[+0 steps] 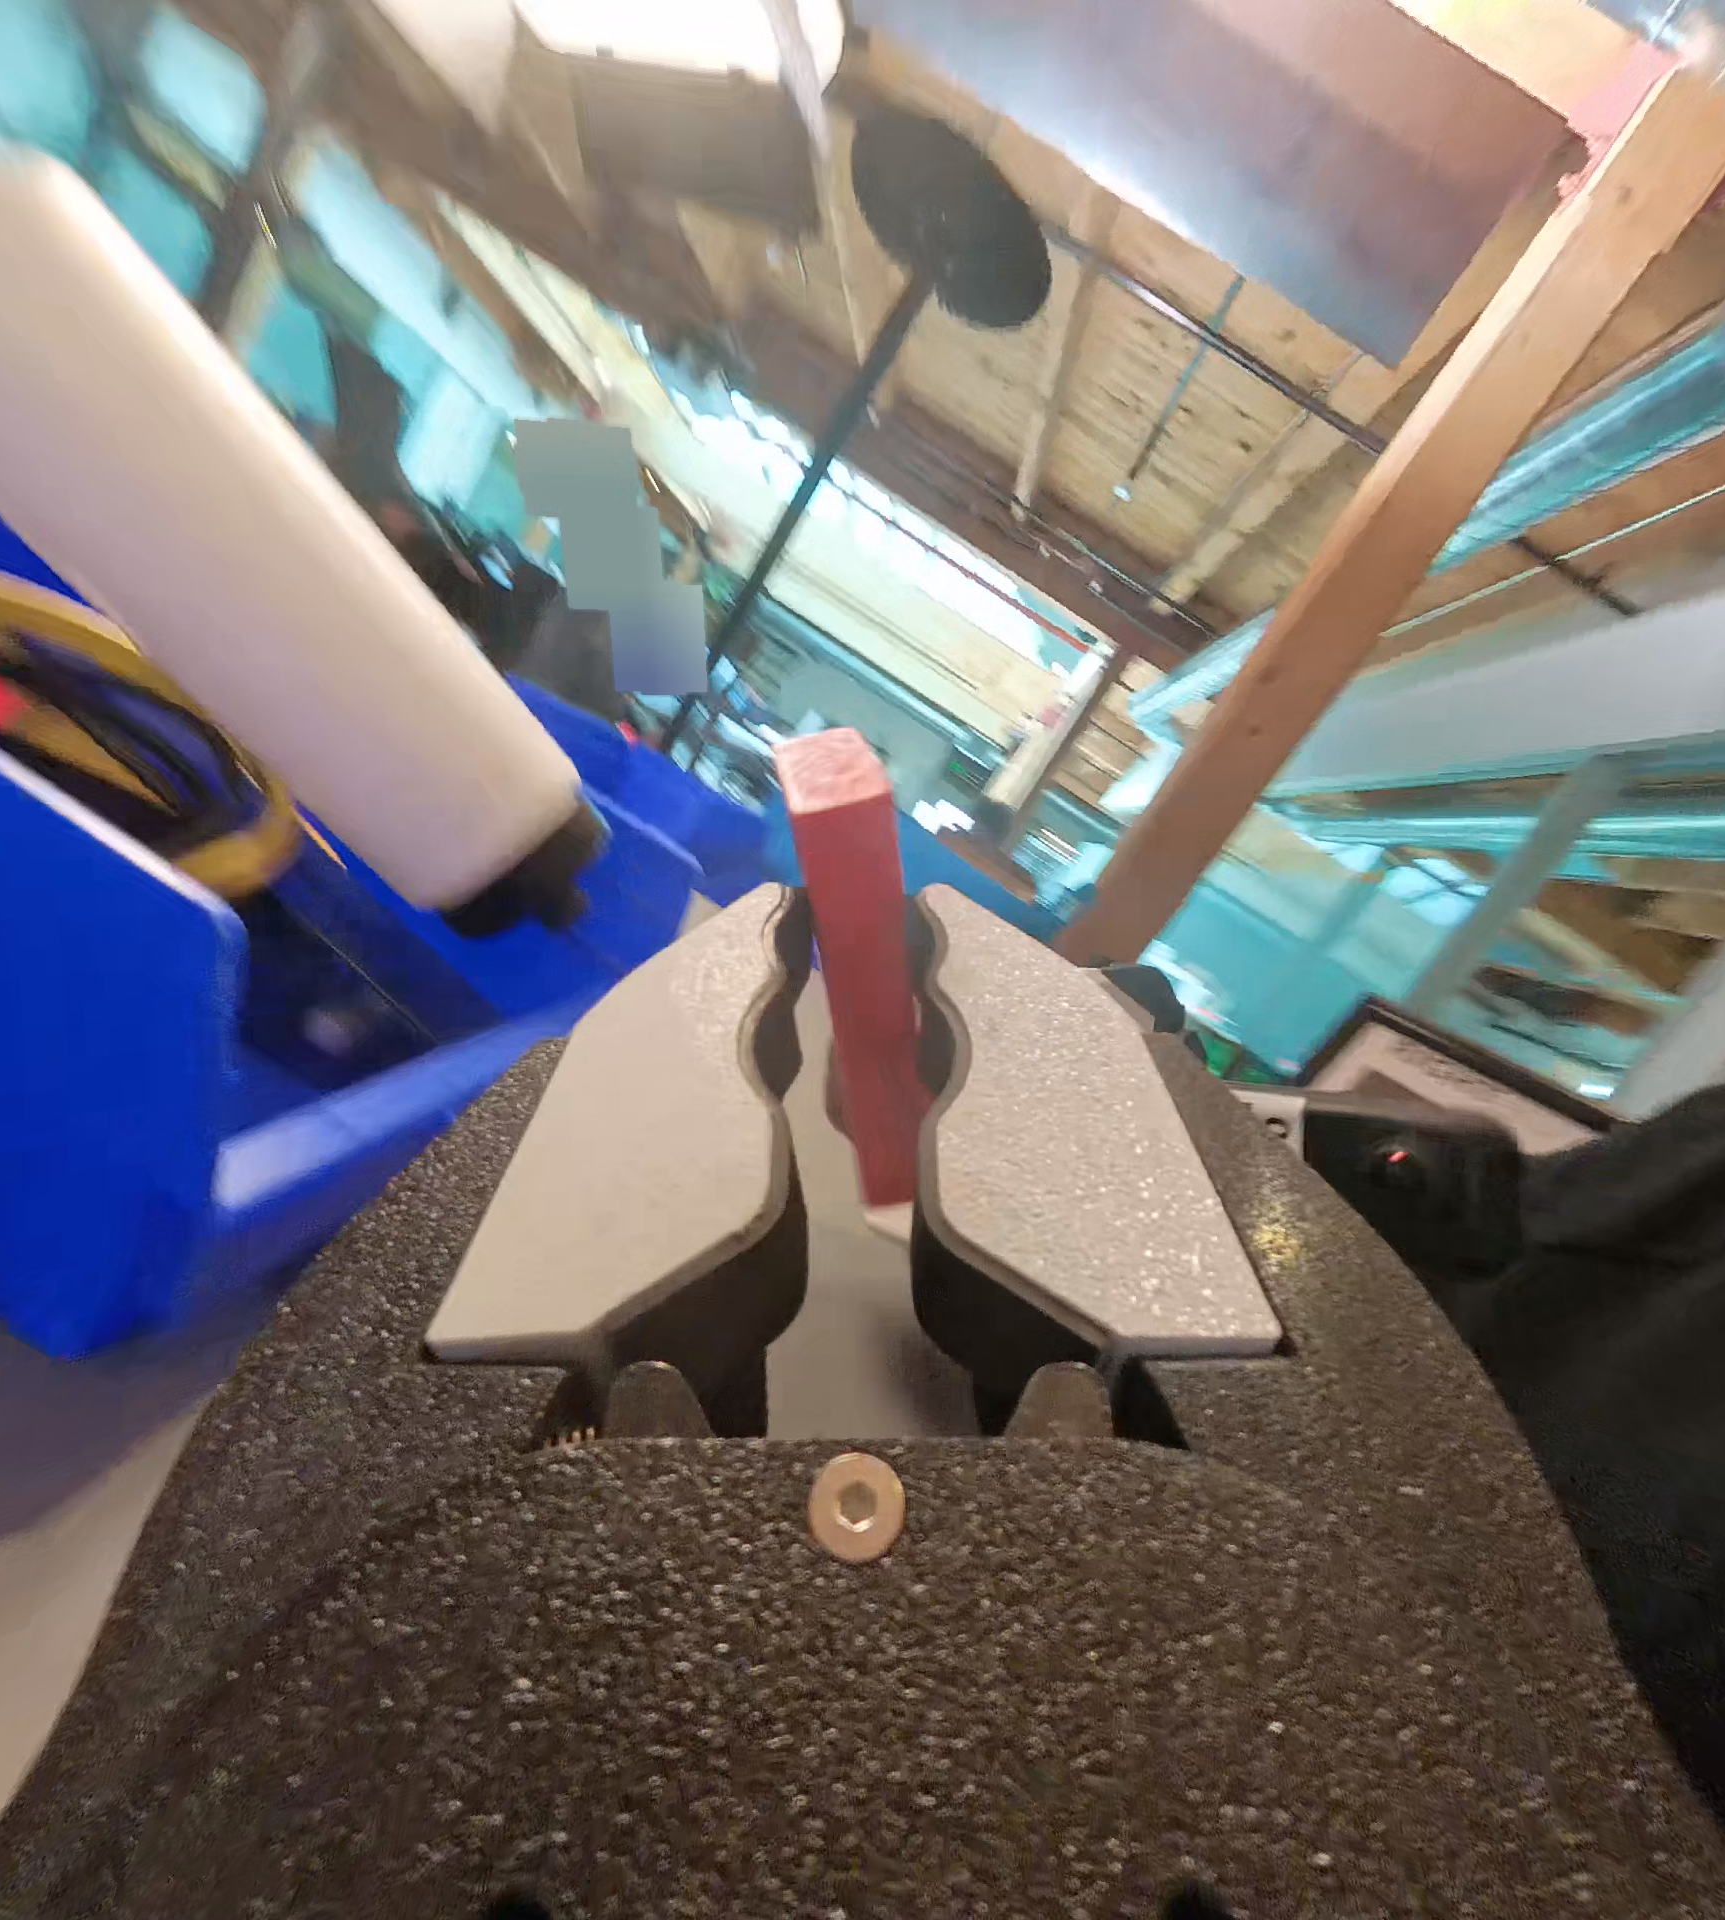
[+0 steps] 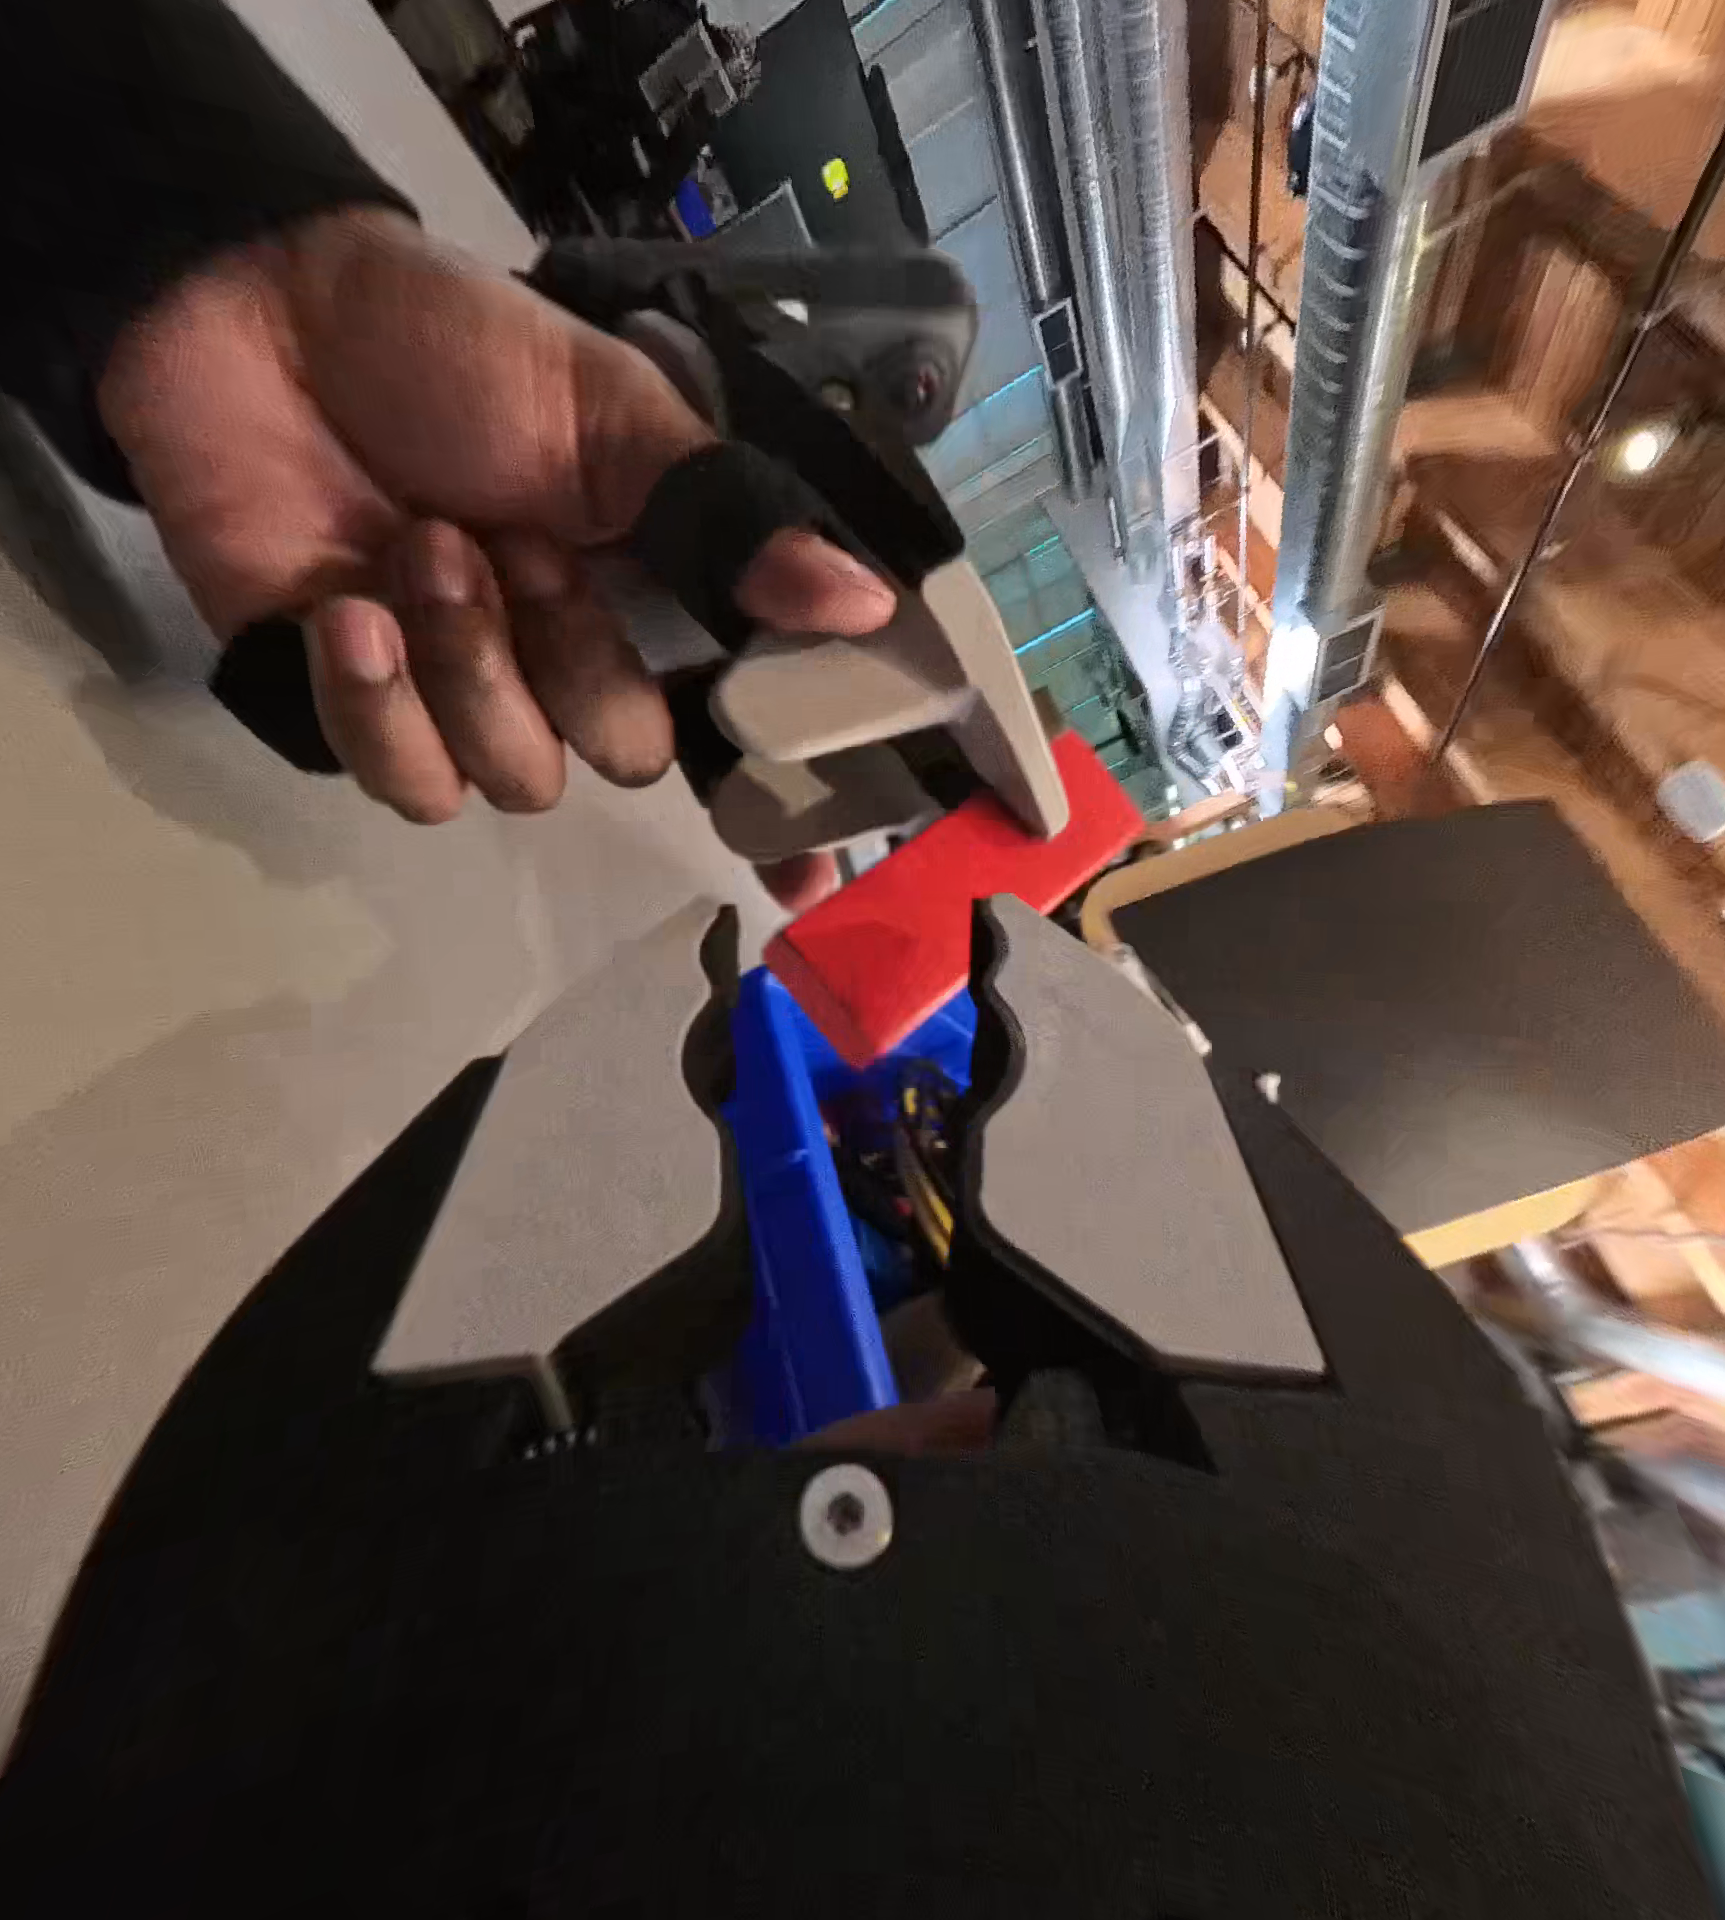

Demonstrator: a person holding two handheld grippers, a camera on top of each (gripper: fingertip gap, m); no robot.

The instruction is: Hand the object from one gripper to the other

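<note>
A red rectangular block (image 1: 853, 935) stands up between the grey fingers of my left gripper (image 1: 855, 899), which is shut on it. In the right wrist view the same block (image 2: 951, 914) is held by the left gripper (image 2: 941, 821), which a bare hand (image 2: 401, 499) carries. My right gripper (image 2: 856, 914) is open and holds nothing. The block's near end shows in the gap between its fingertips. I cannot tell if they touch it.
A blue bin (image 1: 110, 1039) with cables and a white roll (image 1: 214, 520) is at the left; it also shows below the block in the right wrist view (image 2: 796, 1195). A black tabletop (image 2: 1409, 1039) is to the right. A dark sleeve (image 1: 1616, 1299) is at the right.
</note>
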